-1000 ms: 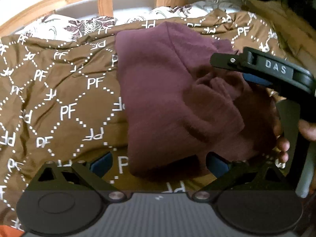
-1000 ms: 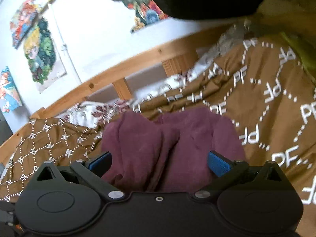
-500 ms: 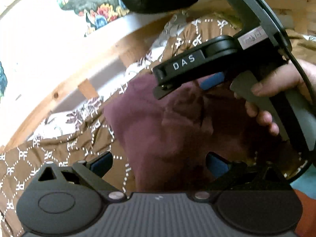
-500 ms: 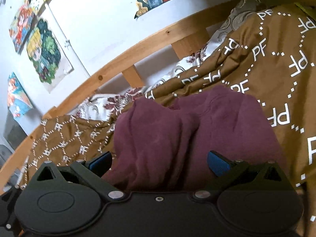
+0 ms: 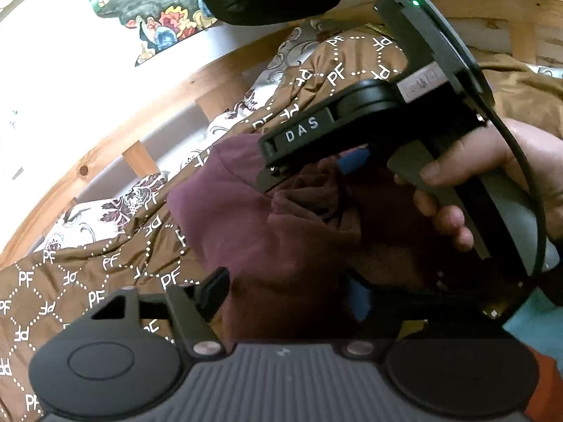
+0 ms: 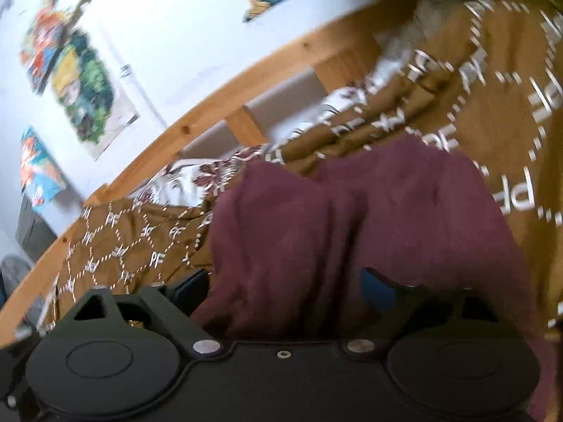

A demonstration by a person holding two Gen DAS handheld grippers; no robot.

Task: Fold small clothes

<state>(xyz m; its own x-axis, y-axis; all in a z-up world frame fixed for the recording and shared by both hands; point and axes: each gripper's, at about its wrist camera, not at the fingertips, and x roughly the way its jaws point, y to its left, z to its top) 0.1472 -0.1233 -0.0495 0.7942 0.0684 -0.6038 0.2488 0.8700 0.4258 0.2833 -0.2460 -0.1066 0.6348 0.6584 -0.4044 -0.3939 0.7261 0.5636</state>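
Maroon garment (image 5: 281, 239), lying bunched on brown bedspread (image 5: 88, 281): left gripper (image 5: 286, 297) and right gripper (image 6: 285, 286) are closing around its near edge, jaws part-narrowed, grip not yet firm. Next, likely: pinching, lifting, folding over.

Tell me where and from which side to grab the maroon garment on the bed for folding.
Grip the maroon garment at its near edge, which rises in bunched folds off the brown PF-patterned bedspread. Come in from the near side, low and roughly level, so the fingers close across a raised fold. The flat far part offers nothing to pinch.
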